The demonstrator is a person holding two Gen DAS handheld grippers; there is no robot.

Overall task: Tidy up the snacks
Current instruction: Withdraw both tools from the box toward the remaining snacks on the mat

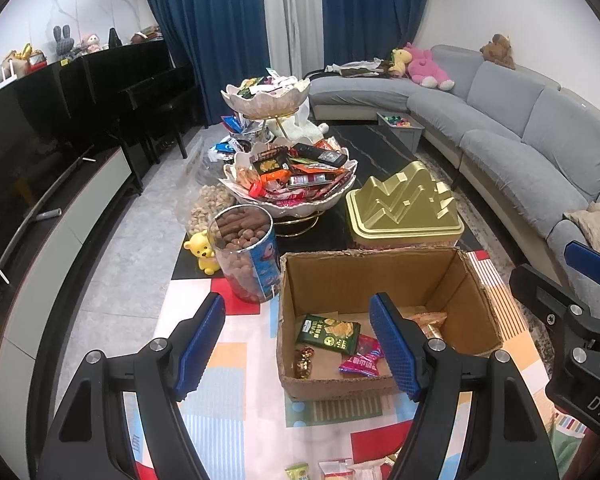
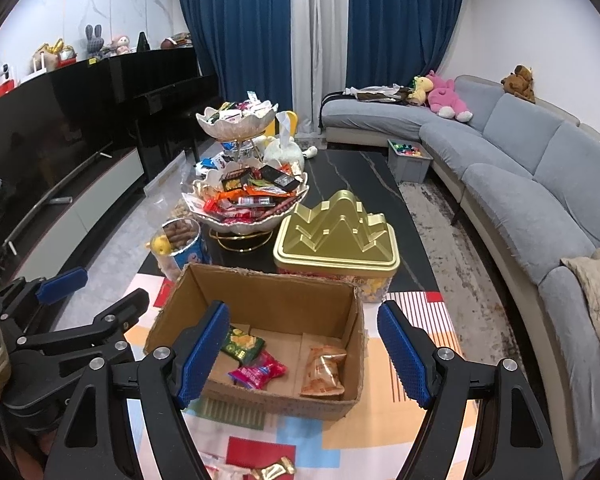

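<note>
An open cardboard box (image 1: pixel 380 280) (image 2: pixel 268 292) stands on the patterned tablecloth. Inside lie a green chip packet (image 1: pixel 328 332) (image 2: pixel 242 344), a pink packet (image 1: pixel 360 356) (image 2: pixel 260 372), an orange packet (image 1: pixel 428 320) (image 2: pixel 324 368) and a gold-wrapped candy (image 1: pixel 304 360). My left gripper (image 1: pixel 300 344) hovers open over the box's near left part, nothing between its pads. My right gripper (image 2: pixel 304 356) is open above the box's near right side, also holding nothing. Loose snacks (image 1: pixel 336 470) (image 2: pixel 272 472) lie on the cloth below the grippers.
Behind the box stand a two-tier bowl stand full of snacks (image 1: pixel 296 200), a gold tin (image 1: pixel 404 208), a clear jar of brown snacks (image 1: pixel 244 256) and a yellow bear figure (image 1: pixel 204 252). A grey sofa (image 1: pixel 520 132) runs along the right, a TV cabinet (image 1: pixel 60 216) along the left.
</note>
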